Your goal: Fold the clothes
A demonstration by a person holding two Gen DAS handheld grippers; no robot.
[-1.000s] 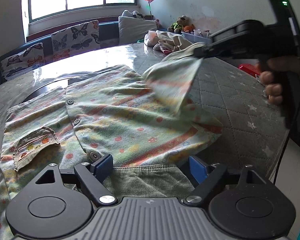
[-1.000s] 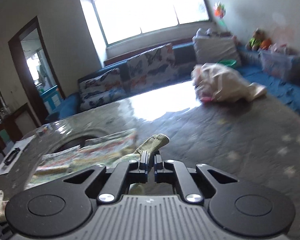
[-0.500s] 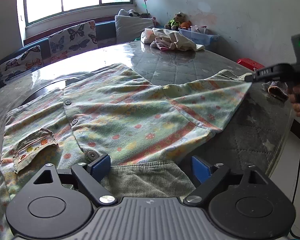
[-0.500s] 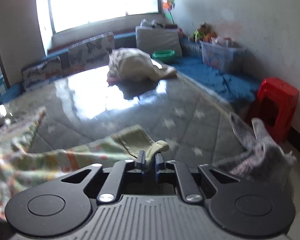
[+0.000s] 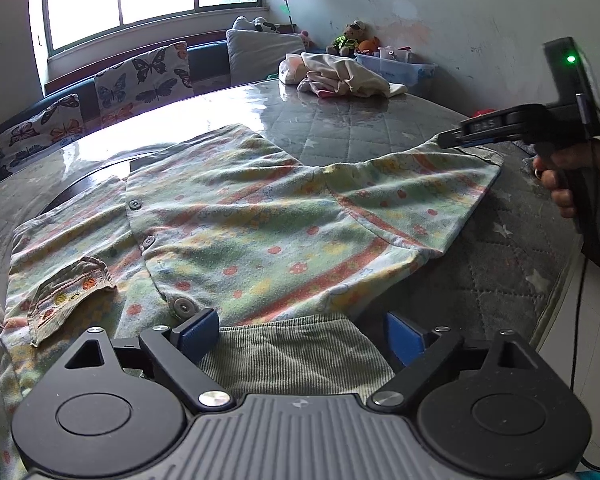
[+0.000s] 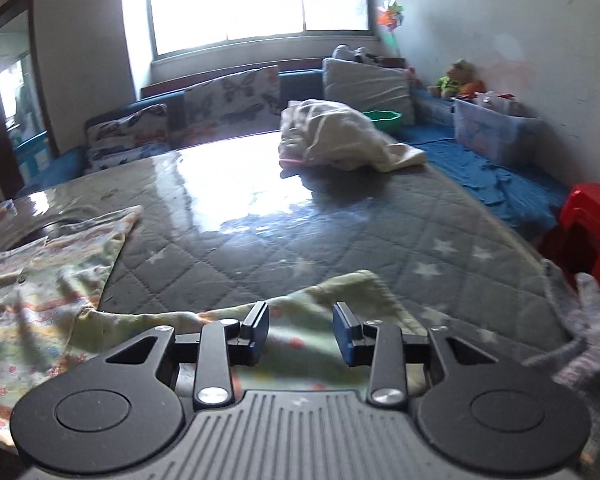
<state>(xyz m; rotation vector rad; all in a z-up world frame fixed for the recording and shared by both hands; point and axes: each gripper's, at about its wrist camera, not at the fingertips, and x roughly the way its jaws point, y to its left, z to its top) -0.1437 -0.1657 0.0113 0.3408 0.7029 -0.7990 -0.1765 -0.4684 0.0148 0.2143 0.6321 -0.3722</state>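
A green floral button-up shirt (image 5: 236, 232) lies spread on the quilted table (image 5: 364, 128), its sleeve (image 5: 428, 184) stretched out to the right. My left gripper (image 5: 296, 334) is open over the shirt's ribbed hem (image 5: 296, 356) at the near edge. My right gripper (image 6: 300, 328) is open just above the sleeve end (image 6: 352, 292), which lies flat on the table. The right gripper also shows in the left wrist view (image 5: 456, 140), at the sleeve cuff.
A pile of pale clothes (image 6: 340, 140) sits at the table's far side. A grey knitted cloth (image 6: 580, 328) hangs at the right table edge. A red stool (image 6: 592, 220) stands beyond that edge. A sofa with butterfly cushions (image 5: 140, 76) runs under the window.
My right gripper pulled the sleeve out to the right, laid it flat and opened, letting it go. My left gripper stayed open over the hem.
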